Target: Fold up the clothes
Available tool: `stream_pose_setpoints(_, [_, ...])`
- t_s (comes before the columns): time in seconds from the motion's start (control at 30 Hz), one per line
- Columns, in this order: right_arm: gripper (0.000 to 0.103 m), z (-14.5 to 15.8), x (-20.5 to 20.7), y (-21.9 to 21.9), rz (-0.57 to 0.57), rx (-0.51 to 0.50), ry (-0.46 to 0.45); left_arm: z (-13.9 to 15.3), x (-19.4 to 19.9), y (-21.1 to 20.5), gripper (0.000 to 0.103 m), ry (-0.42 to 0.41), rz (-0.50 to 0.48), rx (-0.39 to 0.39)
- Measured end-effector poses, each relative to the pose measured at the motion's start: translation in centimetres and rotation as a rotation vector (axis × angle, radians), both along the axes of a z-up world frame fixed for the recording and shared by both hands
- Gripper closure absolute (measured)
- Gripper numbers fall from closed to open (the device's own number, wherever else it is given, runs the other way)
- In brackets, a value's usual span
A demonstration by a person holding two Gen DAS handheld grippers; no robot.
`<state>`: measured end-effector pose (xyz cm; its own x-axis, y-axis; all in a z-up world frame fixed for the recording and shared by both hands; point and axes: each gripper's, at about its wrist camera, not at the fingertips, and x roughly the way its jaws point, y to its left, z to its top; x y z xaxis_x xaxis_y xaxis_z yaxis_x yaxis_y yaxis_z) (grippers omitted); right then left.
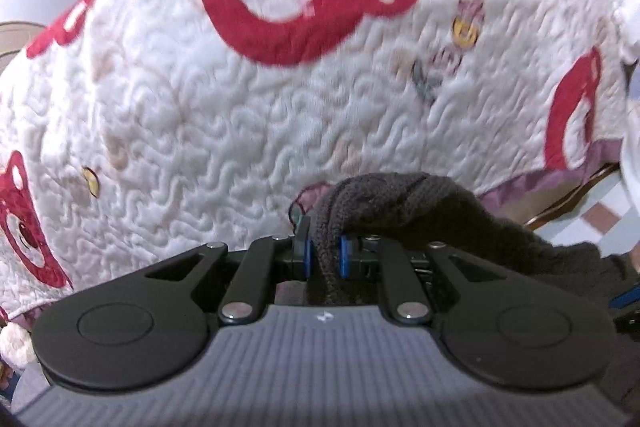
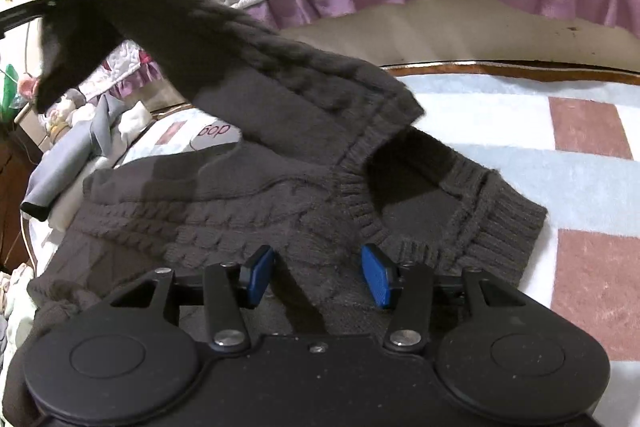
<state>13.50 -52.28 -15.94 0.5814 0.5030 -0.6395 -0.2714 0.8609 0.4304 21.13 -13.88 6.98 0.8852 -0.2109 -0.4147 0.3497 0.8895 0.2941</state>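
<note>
**Left jaws carrying the sleeve, right jaws standing open over the sweater body**

You are holding the dark knitted sweater [image 2: 248,195] at one end only. Your left gripper [image 1: 324,255] is clamped on a fold of the knit: the blue pads [image 1: 307,254] are pinching the fabric between them, and the rest of that fold is running off to the right of the jaws and dropping away. In the right wrist view that lifted part is showing as a sleeve [image 2: 160,27] rising up and to the left, well clear of the checked blanket [image 2: 560,167] on which the body is lying.

Your right gripper [image 2: 320,275] is hovering just above the body with its jaws apart and nothing between them; the cable-knit is lying directly under and ahead of the pads. The neckline [image 2: 360,195] is sitting just ahead of the jaws and slightly right, with the ribbed shoulder edge [image 2: 504,223] further right.

The relation that matters: the sleeve's long axis is running from the shoulder, ahead of your right jaws, up and away to the left where your left jaws are gripping it. So the left hand looks to be the one doing the fold, bringing the sleeve across the body, while the right is nearer the torso and is placed to pin it. The white bear-print quilt [image 1: 240,131] is lying beyond the left jaws, apart from the knit.
</note>
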Motion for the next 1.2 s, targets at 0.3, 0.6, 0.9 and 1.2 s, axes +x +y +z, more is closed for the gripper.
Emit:
stream_pose_setpoints(0.3, [0.047,0.8,0.3,2.7,0.046,-0.205,-0.066,1.5,-6.1,3.3,0.091,0.077,-0.032,-0.083])
stream_pose_setpoints(0.6, [0.047,0.9,0.4,1.3,0.029,-0.106,-0.053,-8.7,-12.9,7.4,0.091,0.500,-0.147,-0.112])
stream_pose_setpoints(0.9, [0.047,0.1,-0.2,3.8,0.090,-0.246,-0.099,-13.1,-11.4,3.4,0.091,0.620,-0.291,0.070])
stream_pose_setpoints(1.2, [0.047,1.0,1.3,3.7,0.061,-0.188,-0.113,-0.4,6.6,4.7,0.088,0.181,0.025,-0.065])
